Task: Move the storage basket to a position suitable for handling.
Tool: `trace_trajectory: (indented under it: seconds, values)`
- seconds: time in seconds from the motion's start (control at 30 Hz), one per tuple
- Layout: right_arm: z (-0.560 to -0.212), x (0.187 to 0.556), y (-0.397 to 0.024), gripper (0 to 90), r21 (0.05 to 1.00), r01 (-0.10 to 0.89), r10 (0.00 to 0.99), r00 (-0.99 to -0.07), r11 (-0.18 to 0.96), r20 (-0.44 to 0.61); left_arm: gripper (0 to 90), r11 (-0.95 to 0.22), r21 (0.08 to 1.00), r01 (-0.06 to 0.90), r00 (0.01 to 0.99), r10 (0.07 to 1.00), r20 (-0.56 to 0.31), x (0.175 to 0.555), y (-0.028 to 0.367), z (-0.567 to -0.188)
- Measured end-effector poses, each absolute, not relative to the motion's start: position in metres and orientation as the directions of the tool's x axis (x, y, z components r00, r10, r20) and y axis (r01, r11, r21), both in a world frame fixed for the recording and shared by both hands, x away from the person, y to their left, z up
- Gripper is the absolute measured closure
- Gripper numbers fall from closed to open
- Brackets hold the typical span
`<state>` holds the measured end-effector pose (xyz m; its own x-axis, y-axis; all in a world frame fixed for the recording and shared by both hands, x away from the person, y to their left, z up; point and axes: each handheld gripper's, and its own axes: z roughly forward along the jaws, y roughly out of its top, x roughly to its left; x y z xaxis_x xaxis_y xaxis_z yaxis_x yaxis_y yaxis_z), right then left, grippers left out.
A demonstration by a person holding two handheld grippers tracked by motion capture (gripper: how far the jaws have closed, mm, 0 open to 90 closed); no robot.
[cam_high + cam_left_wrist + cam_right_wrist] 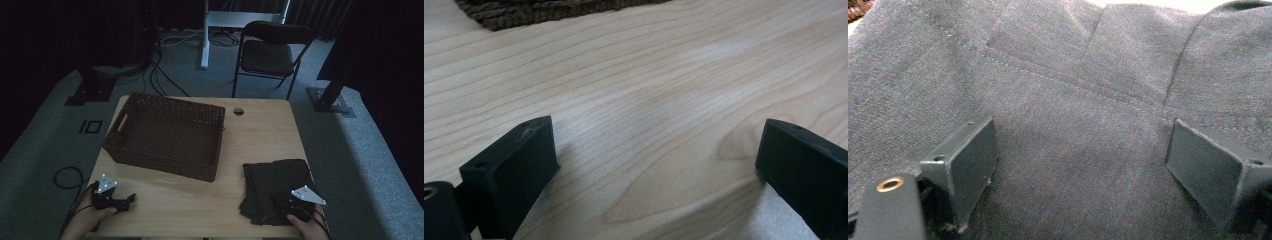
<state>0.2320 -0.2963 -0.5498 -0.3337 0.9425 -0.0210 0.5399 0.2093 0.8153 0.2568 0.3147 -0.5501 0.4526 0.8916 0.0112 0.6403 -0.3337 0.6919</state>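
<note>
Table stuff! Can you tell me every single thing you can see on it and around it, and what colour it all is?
table: one, pale wood, middle of the high view
basket: one, dark brown woven, far left part of the table, empty
folded cloth: one, dark grey, near right corner of the table
hole: one, round, far edge of the table
chair: one, black folding, on the carpet beyond the table
white stand: one, left of the chair
cable loop: one, black, on the carpet left of the table
left gripper: one, black, open over bare wood
right gripper: one, black, open on the cloth
hands: two, at the near edge
</note>
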Motion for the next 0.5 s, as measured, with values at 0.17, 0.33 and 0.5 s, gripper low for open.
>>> trace_trajectory:
  seconds: [0.17,0.33,0.5]
  values:
    - [-0.547,0.232,-0.296,13.2,0.814,0.542,0.942,-0.335,0.209,-0.019,5.3,-0.337,0.696,0.634,0.469,0.883,0.001,0.256,0.319,-0.55]
    - [-0.543,0.234,-0.293,13.1,0.815,0.547,0.942,-0.336,0.191,0.004,6.3,-0.312,0.706,0.636,0.46,0.887,-0.023,0.257,0.323,-0.549]
    - [-0.537,0.238,-0.286,13.2,0.822,0.539,0.941,-0.339,0.182,0.013,6.3,-0.306,0.709,0.636,0.453,0.891,-0.021,0.259,0.329,-0.547]
